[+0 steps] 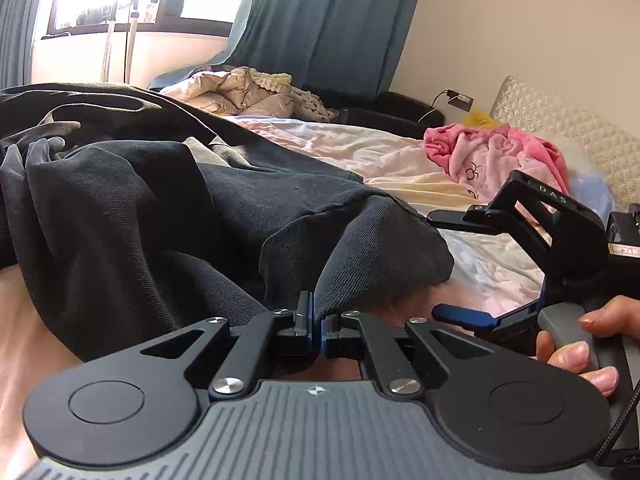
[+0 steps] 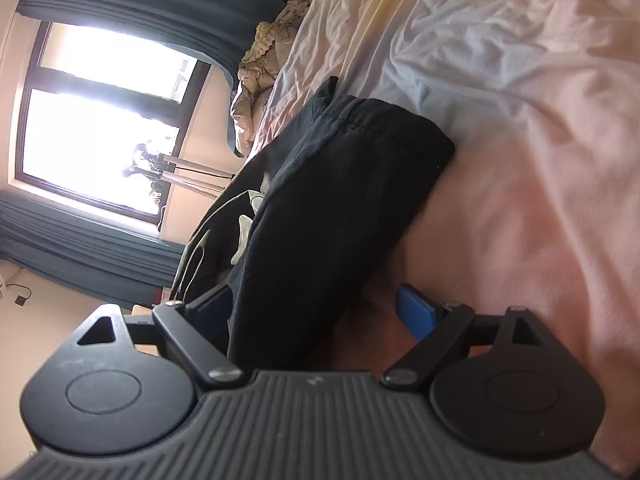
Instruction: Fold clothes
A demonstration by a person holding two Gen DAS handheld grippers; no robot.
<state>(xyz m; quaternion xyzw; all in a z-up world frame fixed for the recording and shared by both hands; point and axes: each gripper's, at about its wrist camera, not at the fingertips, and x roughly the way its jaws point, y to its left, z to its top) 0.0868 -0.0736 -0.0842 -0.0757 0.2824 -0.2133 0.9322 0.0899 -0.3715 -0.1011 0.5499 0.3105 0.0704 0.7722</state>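
A dark grey garment (image 1: 168,200) lies crumpled across the left of the bed. My left gripper (image 1: 318,322) is shut on a hem edge of it, which rises in a fold from the pads. In the left wrist view my right gripper (image 1: 436,264) stands open at the right, rolled on its side and held by a hand (image 1: 580,344). One finger is above and the blue-padded one below, at the garment's folded end. In the right wrist view the right gripper (image 2: 316,308) has the dark garment (image 2: 340,184) between its wide-apart fingers. The blue pad (image 2: 416,314) stays clear of the cloth.
The bed has a wrinkled pastel pink sheet (image 1: 360,148). A pink patterned garment (image 1: 492,156) lies by a quilted headboard (image 1: 560,128) at the right. A beige puffy jacket (image 1: 236,92) sits at the far end, under teal curtains (image 1: 320,20) and a bright window (image 2: 100,120).
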